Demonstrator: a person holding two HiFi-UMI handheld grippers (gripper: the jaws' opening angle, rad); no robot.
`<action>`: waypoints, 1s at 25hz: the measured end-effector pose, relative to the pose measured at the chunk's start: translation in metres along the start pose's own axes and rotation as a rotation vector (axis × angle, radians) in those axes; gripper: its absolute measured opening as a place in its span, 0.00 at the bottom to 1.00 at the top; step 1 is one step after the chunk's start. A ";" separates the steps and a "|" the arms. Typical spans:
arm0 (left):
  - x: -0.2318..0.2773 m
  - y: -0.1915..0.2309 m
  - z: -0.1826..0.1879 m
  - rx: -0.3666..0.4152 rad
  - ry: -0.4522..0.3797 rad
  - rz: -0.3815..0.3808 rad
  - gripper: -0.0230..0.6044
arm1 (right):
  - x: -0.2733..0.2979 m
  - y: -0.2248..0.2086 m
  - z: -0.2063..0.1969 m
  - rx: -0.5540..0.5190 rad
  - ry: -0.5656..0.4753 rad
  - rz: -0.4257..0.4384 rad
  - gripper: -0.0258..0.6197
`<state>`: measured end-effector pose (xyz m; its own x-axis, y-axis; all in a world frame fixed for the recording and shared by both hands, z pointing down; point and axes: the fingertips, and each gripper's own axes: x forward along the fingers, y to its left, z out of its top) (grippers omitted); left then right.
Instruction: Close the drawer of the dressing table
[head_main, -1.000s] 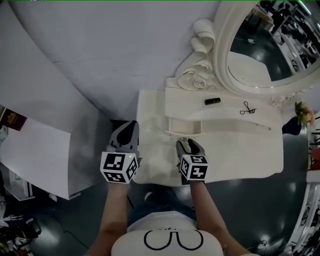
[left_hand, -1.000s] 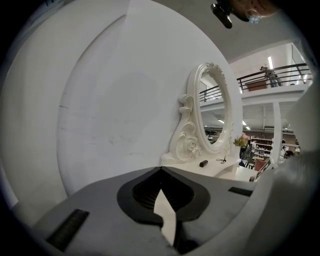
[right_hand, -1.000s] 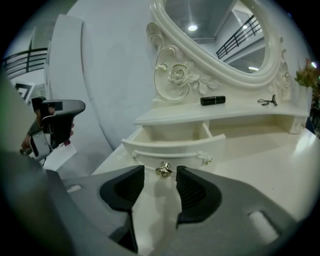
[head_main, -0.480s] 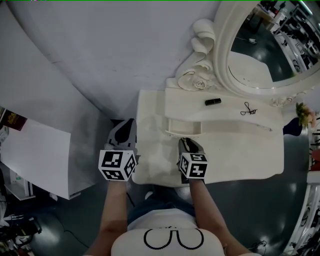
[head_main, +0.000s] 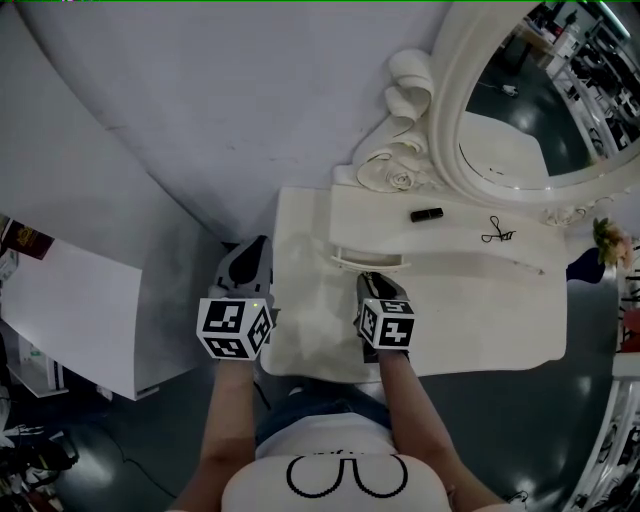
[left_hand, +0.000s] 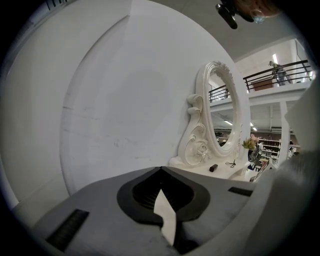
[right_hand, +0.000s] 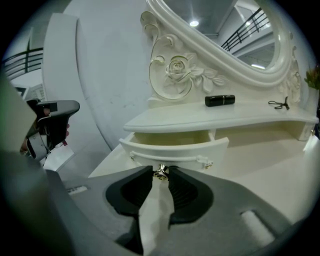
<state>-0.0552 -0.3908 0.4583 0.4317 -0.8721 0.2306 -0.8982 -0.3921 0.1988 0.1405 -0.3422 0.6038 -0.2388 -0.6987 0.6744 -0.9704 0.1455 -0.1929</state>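
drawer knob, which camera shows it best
The right gripper view: the knob sits close up at centre, pinched between the jaws of the right gripper, on the open drawer. In the head view the right gripper covers it; only the drawer shows. The left gripper view misses both.

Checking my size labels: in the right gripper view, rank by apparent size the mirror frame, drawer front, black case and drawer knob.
Largest: mirror frame, though cut off by the picture's edge.
Then: drawer front.
Then: black case.
Smallest: drawer knob, even though nearest the camera.
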 end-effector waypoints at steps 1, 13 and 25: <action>0.002 0.001 0.001 -0.001 -0.001 0.003 0.03 | 0.002 -0.001 0.002 -0.001 0.001 0.003 0.19; 0.017 0.008 0.005 -0.007 -0.007 0.037 0.03 | 0.021 -0.008 0.024 -0.024 0.000 0.034 0.19; 0.018 0.002 0.009 0.007 -0.007 0.032 0.03 | 0.029 -0.010 0.034 -0.028 -0.014 0.038 0.19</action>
<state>-0.0498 -0.4098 0.4545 0.4021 -0.8861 0.2305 -0.9121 -0.3659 0.1847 0.1450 -0.3877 0.6011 -0.2754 -0.7018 0.6570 -0.9612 0.1915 -0.1984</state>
